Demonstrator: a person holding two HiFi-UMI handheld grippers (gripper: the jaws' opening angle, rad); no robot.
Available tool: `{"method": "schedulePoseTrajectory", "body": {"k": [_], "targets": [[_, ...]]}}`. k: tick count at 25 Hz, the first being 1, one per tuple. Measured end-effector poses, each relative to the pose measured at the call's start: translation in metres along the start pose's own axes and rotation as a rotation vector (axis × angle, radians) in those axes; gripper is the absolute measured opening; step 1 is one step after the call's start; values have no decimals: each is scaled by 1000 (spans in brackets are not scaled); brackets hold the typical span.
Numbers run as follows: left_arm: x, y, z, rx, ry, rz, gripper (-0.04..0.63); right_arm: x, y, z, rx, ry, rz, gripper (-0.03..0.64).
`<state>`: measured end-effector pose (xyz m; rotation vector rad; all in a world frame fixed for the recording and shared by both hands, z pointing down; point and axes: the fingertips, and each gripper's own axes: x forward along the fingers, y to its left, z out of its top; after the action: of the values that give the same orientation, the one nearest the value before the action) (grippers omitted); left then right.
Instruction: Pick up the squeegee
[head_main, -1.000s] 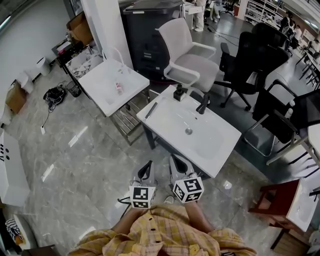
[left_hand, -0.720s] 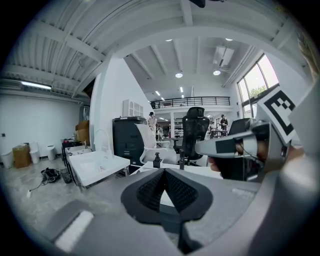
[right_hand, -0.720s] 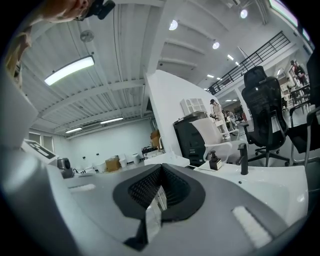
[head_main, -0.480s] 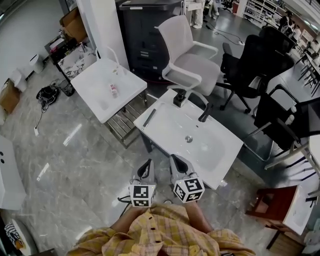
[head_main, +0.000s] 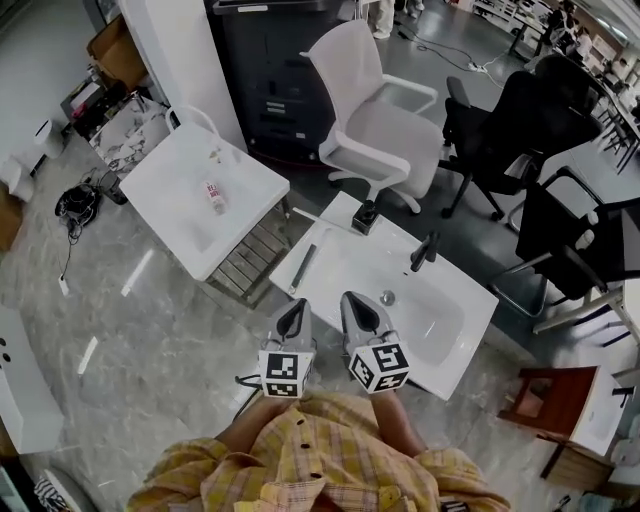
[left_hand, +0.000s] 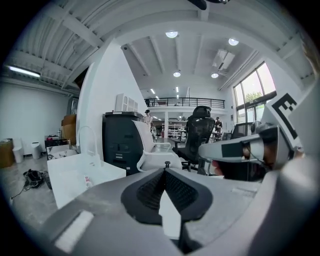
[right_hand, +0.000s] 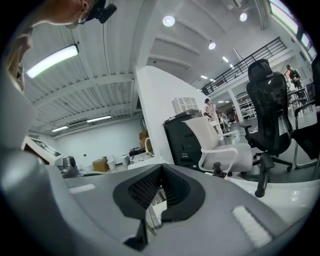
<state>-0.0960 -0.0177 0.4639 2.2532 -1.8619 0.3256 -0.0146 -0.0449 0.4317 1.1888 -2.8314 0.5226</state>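
Note:
The squeegee (head_main: 303, 268), a slim dark bar, lies on the left rim of the white sink (head_main: 455, 345) in the head view. My left gripper (head_main: 293, 318) is shut and empty, its tip just short of the squeegee's near end. My right gripper (head_main: 362, 312) is beside it over the sink's near edge, also shut with nothing in it. Both point almost level toward the sink. In the left gripper view the jaws of the left gripper (left_hand: 164, 172) meet. The right gripper (right_hand: 161, 170) is likewise closed in the right gripper view. Neither gripper view shows the squeegee.
A black faucet (head_main: 424, 250) and a small black fitting (head_main: 366, 215) stand on the sink's far rim. A second white sink (head_main: 175, 215) with a small bottle (head_main: 211, 194) is at the left. A white chair (head_main: 375, 120) and black chairs (head_main: 510, 135) stand behind.
The person has walked toward the sink with both grippers. The sink has come nearer, and both gripper tips now reach its near edge. Both stay shut.

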Motion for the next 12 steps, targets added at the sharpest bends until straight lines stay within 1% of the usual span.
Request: {"method": "schedulePoseTrajectory", "body": {"k": [5, 12], "targets": [[46, 32, 2, -29, 29, -85, 0, 46, -18, 1, 28, 14, -85, -9], [91, 51, -6, -1, 94, -191, 0, 80, -38, -7, 59, 34, -194, -9]]}}
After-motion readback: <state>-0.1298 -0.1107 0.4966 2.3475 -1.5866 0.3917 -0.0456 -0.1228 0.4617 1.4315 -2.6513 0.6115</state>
